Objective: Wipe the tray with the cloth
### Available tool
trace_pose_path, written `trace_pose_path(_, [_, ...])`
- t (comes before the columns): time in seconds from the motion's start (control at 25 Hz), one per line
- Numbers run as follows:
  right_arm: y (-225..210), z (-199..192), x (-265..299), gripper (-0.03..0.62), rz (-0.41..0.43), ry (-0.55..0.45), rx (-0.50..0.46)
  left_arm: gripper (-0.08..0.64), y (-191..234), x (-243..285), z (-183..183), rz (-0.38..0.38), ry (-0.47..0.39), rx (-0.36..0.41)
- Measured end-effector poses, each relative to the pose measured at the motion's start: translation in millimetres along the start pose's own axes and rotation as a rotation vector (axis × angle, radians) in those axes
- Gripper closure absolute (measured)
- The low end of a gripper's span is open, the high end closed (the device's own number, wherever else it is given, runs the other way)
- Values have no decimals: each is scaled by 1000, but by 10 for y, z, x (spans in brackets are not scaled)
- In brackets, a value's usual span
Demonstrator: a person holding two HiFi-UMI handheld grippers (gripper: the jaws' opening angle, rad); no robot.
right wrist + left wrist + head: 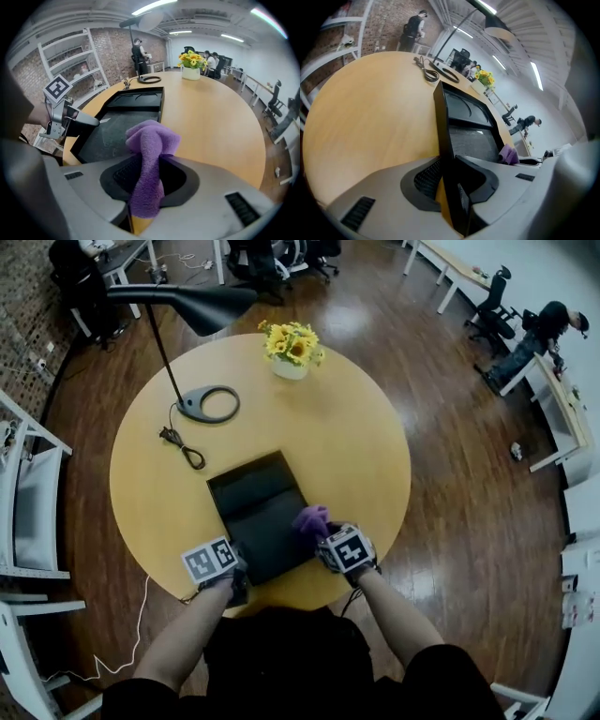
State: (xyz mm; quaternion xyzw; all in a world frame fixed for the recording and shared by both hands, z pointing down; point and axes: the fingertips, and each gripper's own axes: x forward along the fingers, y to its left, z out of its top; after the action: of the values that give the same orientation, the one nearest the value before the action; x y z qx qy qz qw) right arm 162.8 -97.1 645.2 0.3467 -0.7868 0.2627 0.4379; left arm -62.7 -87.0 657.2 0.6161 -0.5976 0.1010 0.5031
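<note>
L gripper (450,183) clamped 7 o'clock rim of black rectangular plastic tray (253,507), prob. steadying it | R gripper (145,183) pinched fuzzy purple cloth (152,136) at tray's 4 o'clock edge, ready to wipe | tray sat 6 o'clock on round yellow table (356,446)

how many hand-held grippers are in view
2. The left hand-held gripper grips the near-left rim of the tray; the right hand-held gripper holds the purple cloth at its near-right edge. No others show.

No legible text or numbers (none anywhere).
</note>
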Motion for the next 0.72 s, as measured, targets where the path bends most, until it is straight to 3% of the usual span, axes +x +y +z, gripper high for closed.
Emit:
trace_pose_path(0.36, [-441, 375, 174, 480, 78, 81, -369, 465, -210, -195, -515, 100, -115, -363])
trace_pose_path(0.52, [-523, 530, 312, 480, 108, 102, -494, 457, -356, -229, -791, 94, -118, -519])
trace_pose_path(0.72, [-322, 842, 380, 482, 150, 60, -583, 450, -432, -209, -853, 62, -113, -591])
